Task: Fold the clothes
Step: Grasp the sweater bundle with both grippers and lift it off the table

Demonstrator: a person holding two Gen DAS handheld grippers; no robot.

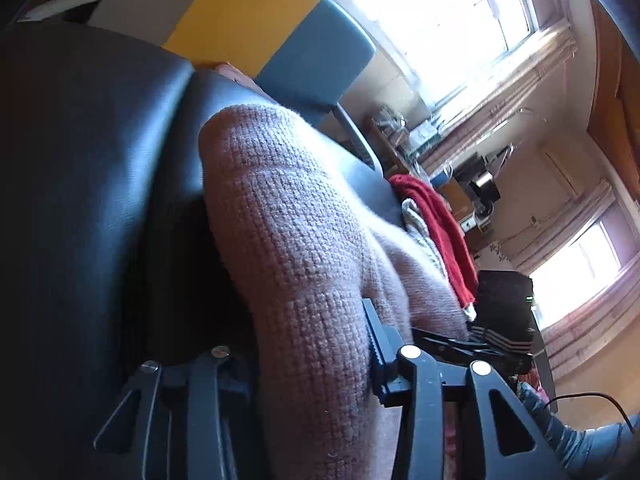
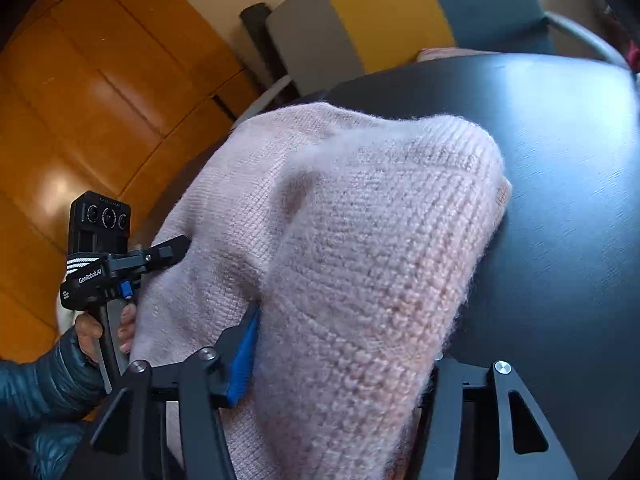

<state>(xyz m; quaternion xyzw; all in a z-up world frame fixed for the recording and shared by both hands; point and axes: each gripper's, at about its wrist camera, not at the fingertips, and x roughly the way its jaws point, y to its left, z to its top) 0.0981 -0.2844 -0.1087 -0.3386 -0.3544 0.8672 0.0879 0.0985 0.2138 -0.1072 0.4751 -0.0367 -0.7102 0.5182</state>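
Resting across a dark tabletop (image 2: 560,200), the pink knitted sweater (image 2: 360,240) fills the centre of both views. In the right wrist view its bunched fold runs from the bottom centre up toward the middle, with the black wood-grain surface exposed along the right side of the frame.

The right gripper (image 2: 332,360) is closed onto a thick fold of the sweater: knit packs the whole gap between its fingers, and the blue pad (image 2: 242,356) of one finger presses the fabric at lower centre.

The left gripper (image 1: 320,360) likewise clamps a fold of the sweater, with the ridged pad (image 1: 378,344) pressed into the knit at lower centre of the left wrist view. The same gripper appears at the left edge of the right wrist view, its tip (image 2: 172,250) against the sweater and a hand (image 2: 104,330) in a dark padded sleeve on its handle.

Room details: an orange wooden panelled wall (image 2: 80,100) occupies the upper left of the right wrist view. Grey, yellow and blue chair backs (image 2: 384,12) stand beyond the table's far edge. In the left wrist view, bright windows (image 1: 440,16) with curtains occupy the upper right, and red and white garments (image 1: 440,224) lie at centre right beyond the sweater.
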